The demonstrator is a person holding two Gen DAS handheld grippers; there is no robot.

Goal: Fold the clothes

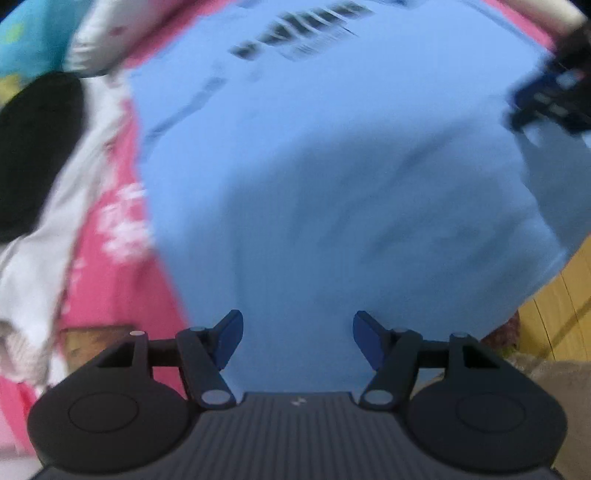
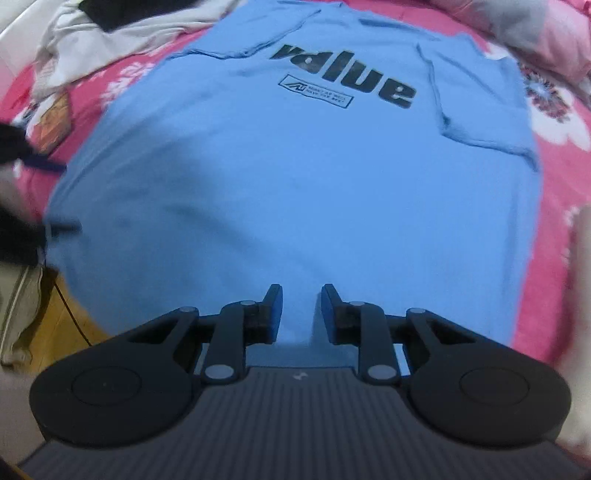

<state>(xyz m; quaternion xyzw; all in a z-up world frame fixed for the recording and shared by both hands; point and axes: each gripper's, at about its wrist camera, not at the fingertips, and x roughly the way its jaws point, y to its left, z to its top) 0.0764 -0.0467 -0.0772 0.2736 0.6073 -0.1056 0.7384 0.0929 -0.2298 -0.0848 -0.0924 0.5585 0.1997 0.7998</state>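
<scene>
A light blue T-shirt (image 2: 295,177) with a black "value" print lies flat on the bed, both sleeves folded inward. My right gripper (image 2: 302,301) hovers over the shirt's near hem, its jaws a narrow gap apart with nothing pinched between them. My left gripper (image 1: 298,334) is open wide above the shirt's lower part in its own blurred view. In the right wrist view the left gripper (image 2: 51,195) shows as a dark blur at the shirt's left edge. The right gripper (image 1: 550,99) appears at the upper right of the left wrist view.
A pink floral bedsheet (image 2: 554,155) lies under the shirt. White and black clothes (image 2: 110,22) are heaped at the far left; a pink quilt (image 2: 546,29) sits far right. Wooden floor (image 2: 70,325) shows past the bed's near left edge.
</scene>
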